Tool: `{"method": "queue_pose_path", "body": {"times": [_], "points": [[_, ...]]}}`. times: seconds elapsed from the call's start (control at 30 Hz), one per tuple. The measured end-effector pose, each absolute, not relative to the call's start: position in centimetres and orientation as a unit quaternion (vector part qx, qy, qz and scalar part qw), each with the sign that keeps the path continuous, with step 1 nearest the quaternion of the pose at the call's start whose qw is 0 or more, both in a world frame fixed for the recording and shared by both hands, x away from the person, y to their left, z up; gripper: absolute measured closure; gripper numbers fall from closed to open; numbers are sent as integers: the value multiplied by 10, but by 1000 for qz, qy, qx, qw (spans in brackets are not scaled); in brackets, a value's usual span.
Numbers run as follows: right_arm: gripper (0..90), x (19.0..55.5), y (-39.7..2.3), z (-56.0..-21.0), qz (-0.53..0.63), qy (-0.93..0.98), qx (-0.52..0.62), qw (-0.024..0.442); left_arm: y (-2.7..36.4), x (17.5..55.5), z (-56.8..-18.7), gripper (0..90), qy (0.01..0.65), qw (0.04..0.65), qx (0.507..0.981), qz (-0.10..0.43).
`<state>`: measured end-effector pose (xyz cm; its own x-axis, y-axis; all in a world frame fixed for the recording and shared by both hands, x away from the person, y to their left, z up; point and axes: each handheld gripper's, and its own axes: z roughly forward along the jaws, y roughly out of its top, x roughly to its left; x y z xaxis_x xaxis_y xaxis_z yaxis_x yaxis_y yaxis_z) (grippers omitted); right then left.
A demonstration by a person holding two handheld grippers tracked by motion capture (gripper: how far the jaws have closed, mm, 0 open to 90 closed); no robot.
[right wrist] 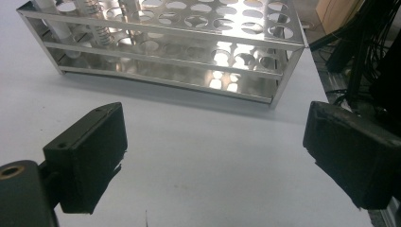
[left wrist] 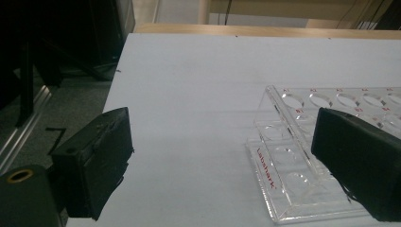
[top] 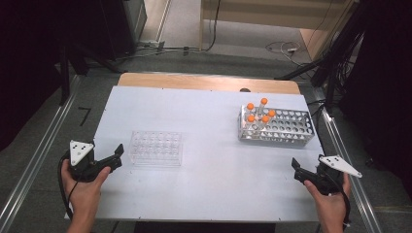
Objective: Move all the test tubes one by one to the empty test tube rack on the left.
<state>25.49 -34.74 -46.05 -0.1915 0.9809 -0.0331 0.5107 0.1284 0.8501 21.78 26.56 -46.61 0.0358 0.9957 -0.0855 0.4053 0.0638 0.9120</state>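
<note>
Steel rack (top: 277,127): yours sits at the bench's (top: 214,160) far right, shiny, holed top, five orange-capped tubes (top: 258,113) bunched at its left end.
Clear rack (top: 156,148): left of centre, see-through, red lettering.
Left gripper (top: 118,152): your fingers (left wrist: 94,165) are spread wide, holding nothing, just beside the clear rack.
Right gripper (top: 294,165): fingers (right wrist: 90,156) equally apart.
Hidden: tube caps cut off in your right gripper view.
</note>
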Motion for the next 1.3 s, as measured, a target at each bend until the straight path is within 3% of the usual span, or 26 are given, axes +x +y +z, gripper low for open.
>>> {"method": "queue_pose_path", "body": {"times": [0.2,1.3], "points": [[56,255,-347,-459,372,677,549,319,270,219,-465,69,609,415,571,361],[57,278,-326,-447,400,682,531,304,261,225,-467,69,603,407,588,354]]}}
